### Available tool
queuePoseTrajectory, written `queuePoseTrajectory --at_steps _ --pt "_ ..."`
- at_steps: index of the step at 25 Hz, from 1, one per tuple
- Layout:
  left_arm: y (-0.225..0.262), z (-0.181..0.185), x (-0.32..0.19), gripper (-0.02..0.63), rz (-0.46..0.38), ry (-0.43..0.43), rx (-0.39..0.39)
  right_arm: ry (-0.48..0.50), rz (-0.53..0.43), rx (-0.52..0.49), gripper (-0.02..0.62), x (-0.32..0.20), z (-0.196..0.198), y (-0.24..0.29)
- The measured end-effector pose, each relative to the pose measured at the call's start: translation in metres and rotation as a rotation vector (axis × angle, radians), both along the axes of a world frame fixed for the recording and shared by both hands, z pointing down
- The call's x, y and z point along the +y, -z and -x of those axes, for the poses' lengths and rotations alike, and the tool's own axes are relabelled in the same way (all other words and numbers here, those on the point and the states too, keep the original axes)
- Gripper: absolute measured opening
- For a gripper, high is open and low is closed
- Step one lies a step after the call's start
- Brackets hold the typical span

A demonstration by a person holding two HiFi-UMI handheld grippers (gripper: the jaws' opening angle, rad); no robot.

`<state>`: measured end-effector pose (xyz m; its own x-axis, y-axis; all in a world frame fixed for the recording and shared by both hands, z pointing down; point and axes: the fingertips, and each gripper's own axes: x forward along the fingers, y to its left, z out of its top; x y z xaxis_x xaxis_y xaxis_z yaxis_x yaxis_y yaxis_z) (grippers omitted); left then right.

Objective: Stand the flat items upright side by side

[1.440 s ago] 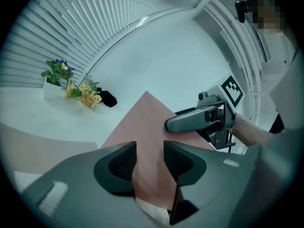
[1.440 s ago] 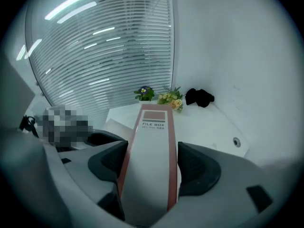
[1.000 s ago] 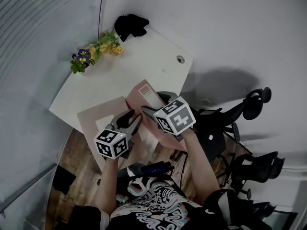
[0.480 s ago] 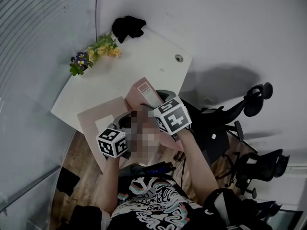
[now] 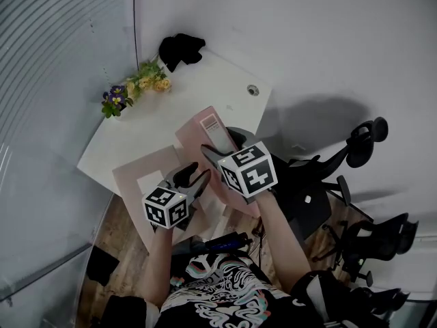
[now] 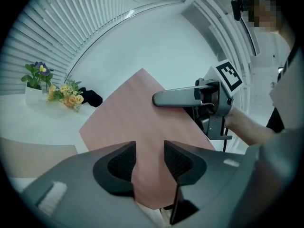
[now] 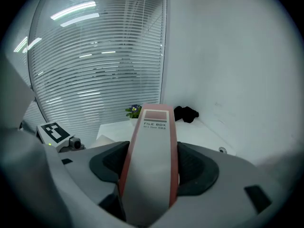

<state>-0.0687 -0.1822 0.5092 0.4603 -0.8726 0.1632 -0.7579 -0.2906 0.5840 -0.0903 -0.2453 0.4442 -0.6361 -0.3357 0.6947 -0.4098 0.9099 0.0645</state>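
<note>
A pink file box (image 5: 202, 141) is lifted on edge over the near end of the white table (image 5: 198, 87). My right gripper (image 7: 151, 163) is shut on its grey labelled spine (image 7: 153, 141), with both pads against the box's sides. In the head view the right gripper (image 5: 210, 157) sits at the box's near side. My left gripper (image 6: 149, 160) is just left of it, and its jaws are opening. The box's broad pink face (image 6: 137, 122) shows in the gap, and the pads do not press on it. A second pink flat item (image 5: 143, 175) lies on the table below the left gripper (image 5: 193, 178).
A pot of flowers (image 5: 135, 85) and a black bundle (image 5: 181, 46) stand at the table's far end by the blinds. A cable hole (image 5: 252, 90) is near the right edge. Black office chairs (image 5: 355, 149) crowd the floor to the right.
The left gripper's jaws have spread wider. The file box has been raised a little and stands steeper, and both grippers have shifted slightly with it.
</note>
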Motion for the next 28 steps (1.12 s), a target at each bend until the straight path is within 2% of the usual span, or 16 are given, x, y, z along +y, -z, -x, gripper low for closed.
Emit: queuePoseTrajectory --at_steps 7,28 --pt "0.002 -0.010 -0.002 0.176 0.000 -0.024 -0.028 -0.029 -0.035 -0.079 0.305 -0.001 0.004 0.016" --pt "0.012 -0.005 -0.004 0.181 -0.016 -0.011 -0.037 -0.080 -0.172 -0.272 0.305 -0.003 0.001 0.049"
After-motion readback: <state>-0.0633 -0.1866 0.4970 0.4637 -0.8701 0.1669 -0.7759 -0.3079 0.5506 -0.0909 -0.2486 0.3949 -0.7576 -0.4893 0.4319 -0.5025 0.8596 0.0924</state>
